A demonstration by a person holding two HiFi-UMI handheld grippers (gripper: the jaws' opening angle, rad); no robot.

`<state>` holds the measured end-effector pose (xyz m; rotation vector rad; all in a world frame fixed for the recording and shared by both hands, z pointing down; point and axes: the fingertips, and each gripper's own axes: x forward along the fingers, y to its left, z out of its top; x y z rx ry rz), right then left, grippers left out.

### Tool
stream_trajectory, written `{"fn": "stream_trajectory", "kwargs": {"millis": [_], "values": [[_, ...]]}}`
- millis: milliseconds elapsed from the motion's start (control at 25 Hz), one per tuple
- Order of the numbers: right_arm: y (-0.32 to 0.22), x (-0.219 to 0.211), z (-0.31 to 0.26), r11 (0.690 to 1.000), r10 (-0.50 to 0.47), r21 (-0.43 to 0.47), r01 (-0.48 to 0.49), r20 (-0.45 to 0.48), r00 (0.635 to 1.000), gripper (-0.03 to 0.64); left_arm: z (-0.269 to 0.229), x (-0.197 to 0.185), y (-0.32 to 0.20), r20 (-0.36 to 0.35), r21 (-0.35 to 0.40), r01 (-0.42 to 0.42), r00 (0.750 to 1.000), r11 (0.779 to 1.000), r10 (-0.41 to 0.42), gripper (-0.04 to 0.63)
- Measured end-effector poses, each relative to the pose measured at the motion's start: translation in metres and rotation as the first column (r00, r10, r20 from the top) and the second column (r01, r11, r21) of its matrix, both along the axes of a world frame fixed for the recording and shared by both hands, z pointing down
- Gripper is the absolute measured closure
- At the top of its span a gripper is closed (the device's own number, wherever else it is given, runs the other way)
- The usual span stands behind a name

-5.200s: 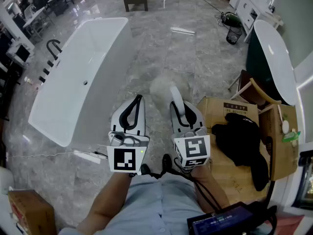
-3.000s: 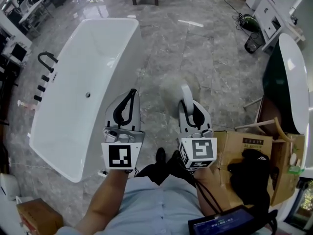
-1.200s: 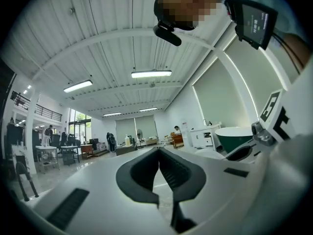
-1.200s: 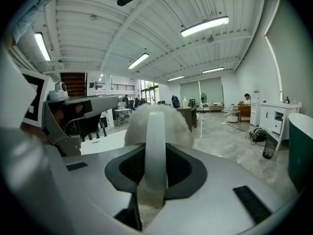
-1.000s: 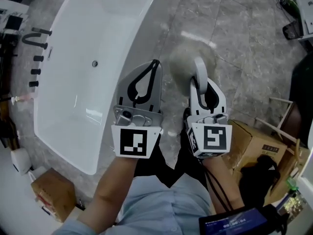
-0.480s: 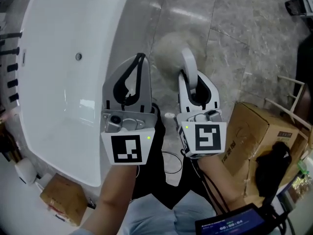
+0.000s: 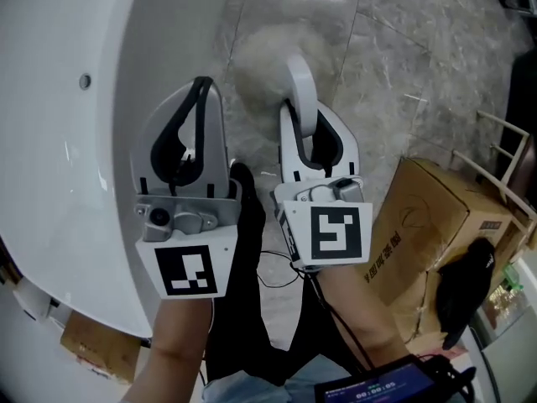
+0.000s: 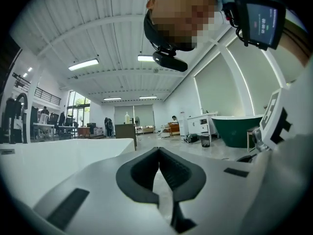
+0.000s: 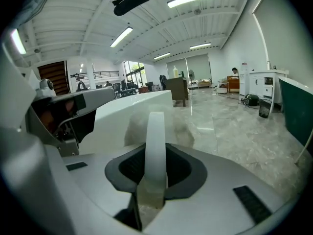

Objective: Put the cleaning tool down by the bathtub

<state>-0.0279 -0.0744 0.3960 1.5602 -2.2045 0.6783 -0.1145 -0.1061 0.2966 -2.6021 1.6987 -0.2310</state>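
2 grippers lowered beside bathtub, right gripper fingers gripping cleaning tool — left gripper fingers closed.

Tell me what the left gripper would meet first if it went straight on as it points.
Probably nothing close: the left gripper points past the bathtub rim on its left, over the marble floor. Depth is unclear.

Left gripper: jaws pressed together — nothing between them.
White bathtub: left of the jaws, close beyond them.
Green tub: right of the jaws — well beyond.
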Motion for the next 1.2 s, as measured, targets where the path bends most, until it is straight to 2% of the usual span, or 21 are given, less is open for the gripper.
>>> {"fn": "stream_trajectory", "kwargs": {"millis": [440, 720, 880, 1200], "values": [[0.037, -0.021, 0.131, 0.995, 0.000, -0.104, -0.002, -0.012, 1.000, 0.520, 0.102, -0.026, 0.013, 0.064, 0.017, 0.000, 0.998, 1.000, -0.001, 0.578], [0.063, -0.028, 0.205, 0.987, 0.020, -0.157, -0.026, -0.041, 0.999, 0.520, 0.155, -0.038, 0.027, 0.051, 0.012, 0.003, 0.999, 1.000, -0.003, 0.578], [0.065, -0.033, 0.232, 0.990, 0.057, -0.128, -0.062, -0.046, 0.997, 0.520, 0.178, -0.044, 0.033, 0.040, 0.006, -0.003, 0.999, 1.000, 0.003, 0.578], [0.080, -0.056, 0.286, 0.981, 0.056, -0.181, -0.063, -0.046, 0.997, 0.520, 0.211, -0.053, 0.039, 0.025, -0.005, -0.009, 1.000, 1.000, 0.009, 0.578]]}}
